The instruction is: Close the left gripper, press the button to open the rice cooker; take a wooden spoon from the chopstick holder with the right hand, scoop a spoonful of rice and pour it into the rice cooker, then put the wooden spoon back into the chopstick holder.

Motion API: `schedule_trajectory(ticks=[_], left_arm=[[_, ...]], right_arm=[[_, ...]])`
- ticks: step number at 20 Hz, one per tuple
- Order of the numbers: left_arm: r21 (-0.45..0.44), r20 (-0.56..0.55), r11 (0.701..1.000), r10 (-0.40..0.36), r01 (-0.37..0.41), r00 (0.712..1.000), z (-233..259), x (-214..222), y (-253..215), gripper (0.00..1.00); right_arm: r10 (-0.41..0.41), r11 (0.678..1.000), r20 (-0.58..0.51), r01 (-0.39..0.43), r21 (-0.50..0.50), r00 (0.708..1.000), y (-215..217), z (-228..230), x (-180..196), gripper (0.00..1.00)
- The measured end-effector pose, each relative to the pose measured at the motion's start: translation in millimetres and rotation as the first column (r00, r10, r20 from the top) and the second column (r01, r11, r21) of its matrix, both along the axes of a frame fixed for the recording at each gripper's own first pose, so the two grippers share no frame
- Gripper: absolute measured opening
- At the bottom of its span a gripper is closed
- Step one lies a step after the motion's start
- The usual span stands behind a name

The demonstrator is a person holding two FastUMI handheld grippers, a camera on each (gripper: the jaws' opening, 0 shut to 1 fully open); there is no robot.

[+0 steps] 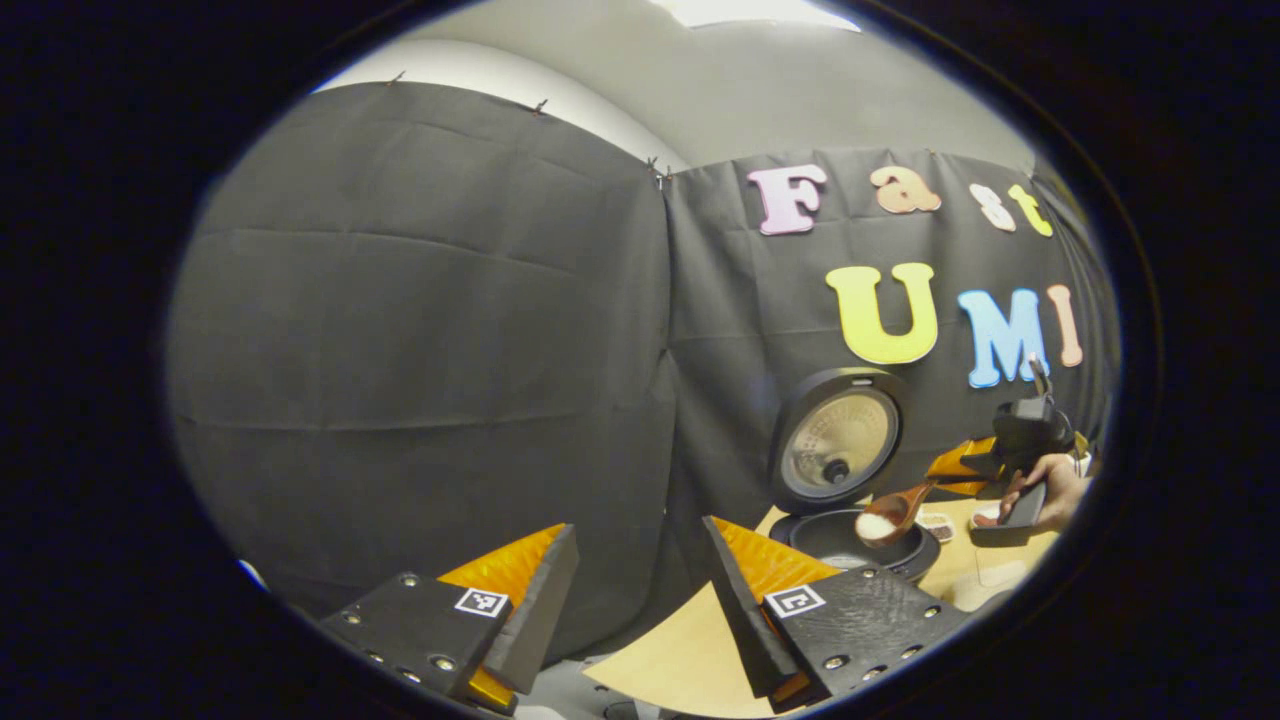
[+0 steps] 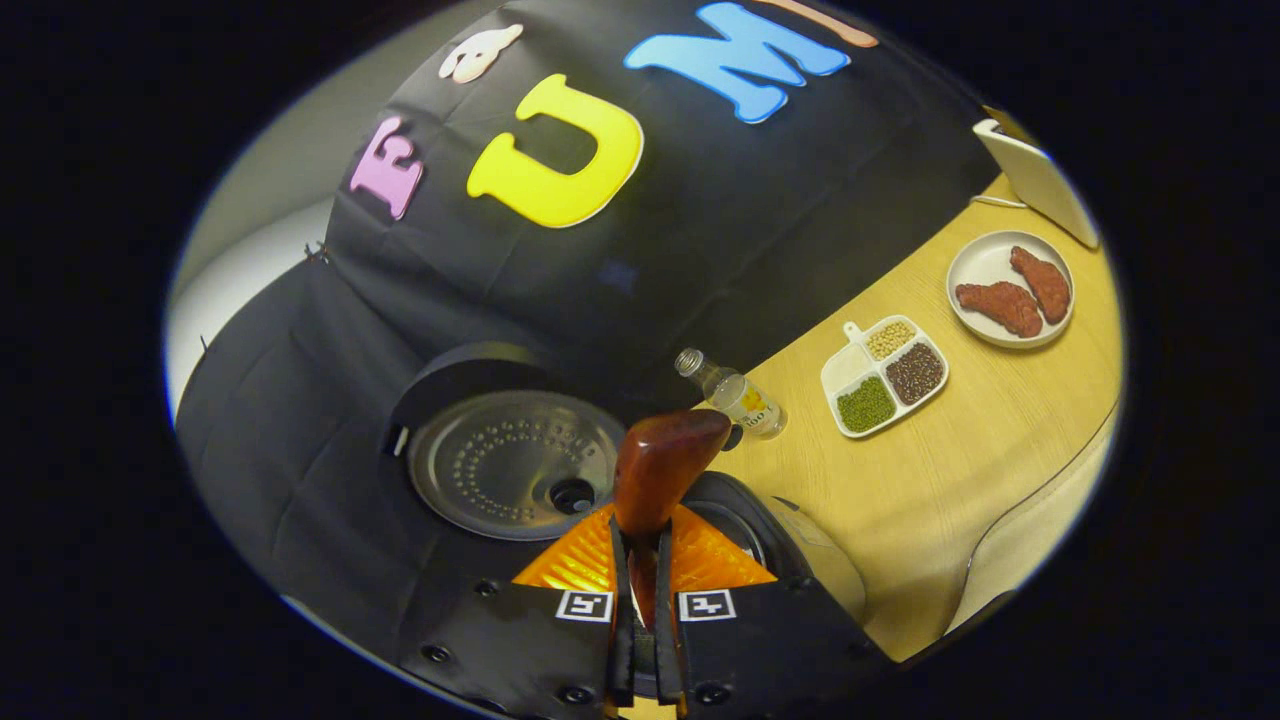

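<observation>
Left gripper [image 1: 630,590] nearest, fingers spread wide, nothing between them, hanging off the table [image 1: 680,650] edge. Right gripper [image 2: 640,610] pinched tight on the wooden spoon [image 2: 662,470] handle. In the left gripper view the spoon bowl, loaded with white rice [image 1: 876,526], sits over the open rice cooker [image 1: 850,540] pot; lid [image 1: 838,440] stands upright behind. Bottle [image 2: 735,395], divided bean tray [image 2: 885,377] and meat plate [image 2: 1010,290] farther along the table.

dim booth, soft overhead light, sharp centres, strong fisheye bending toward the edges
</observation>
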State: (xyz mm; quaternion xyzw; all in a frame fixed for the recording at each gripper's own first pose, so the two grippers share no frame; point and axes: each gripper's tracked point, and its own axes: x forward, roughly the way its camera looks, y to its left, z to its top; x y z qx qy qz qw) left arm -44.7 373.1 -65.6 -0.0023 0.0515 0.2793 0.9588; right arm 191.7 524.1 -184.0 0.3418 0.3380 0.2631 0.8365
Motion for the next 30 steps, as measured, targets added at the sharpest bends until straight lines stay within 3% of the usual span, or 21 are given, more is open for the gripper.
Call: schedule_trajectory(ticks=[6,11,14,16,17,20,22,24,25,26,27,30], left_arm=[[-0.006,-0.002,1.000,0.018,-0.018,1.000,-5.2,-2.3,2.1,0.76],[-0.008,0.003,1.000,0.014,-0.014,1.000,-3.4,-4.5,-1.1,0.76],[-0.010,0.007,1.000,0.010,-0.010,1.000,-2.4,-3.5,-1.8,0.76],[-0.011,0.011,1.000,0.008,-0.008,1.000,-0.1,-3.1,-2.6,0.76],[-0.012,0.011,1.000,0.008,-0.008,1.000,-0.7,-2.6,-3.2,0.76],[-0.013,0.014,1.000,0.006,-0.005,1.000,-0.1,-2.3,-3.3,0.76],[-0.010,0.014,1.000,0.004,-0.004,1.000,0.5,-1.6,-4.2,0.76],[-0.014,0.016,1.000,0.000,0.000,1.000,0.4,-1.2,-4.7,0.76],[-0.016,0.017,1.000,-0.003,0.003,1.000,1.1,-1.2,-5.3,0.76],[-0.018,0.019,1.000,-0.006,0.006,1.000,1.6,-0.7,-5.7,0.76],[-0.018,0.021,1.000,-0.011,0.011,1.000,1.6,-0.6,-6.3,0.76],[-0.014,0.030,0.999,-0.032,0.032,0.999,3.6,1.0,-8.6,0.76]], right_arm=[[0.145,0.967,0.179,-0.101,-0.232,0.973,20.8,-2.3,-8.1,0.10],[0.296,0.902,0.341,-0.144,-0.406,0.892,30.5,9.6,-18.2,0.10],[0.398,0.846,0.440,-0.137,-0.515,0.805,35.8,20.7,-24.6,0.10],[0.477,0.793,0.507,-0.103,-0.600,0.718,40.6,28.1,-28.6,0.14],[0.512,0.769,0.532,-0.084,-0.634,0.674,41.7,31.0,-33.0,0.10],[0.599,0.705,0.586,-0.013,-0.709,0.545,44.3,41.7,-44.7,0.10],[0.630,0.679,0.604,0.030,-0.733,0.489,44.6,45.7,-46.5,0.06],[0.653,0.660,0.612,0.062,-0.749,0.446,45.0,46.2,-46.4,0.10],[0.658,0.656,0.615,0.070,-0.751,0.435,44.4,46.9,-45.9,0.10],[0.651,0.663,0.616,0.062,-0.746,0.443,43.2,47.8,-46.1,0.10],[0.631,0.683,0.614,0.035,-0.729,0.474,41.3,46.9,-47.5,0.10],[0.507,0.789,0.564,-0.087,-0.609,0.651,29.2,45.8,-44.4,0.10]])
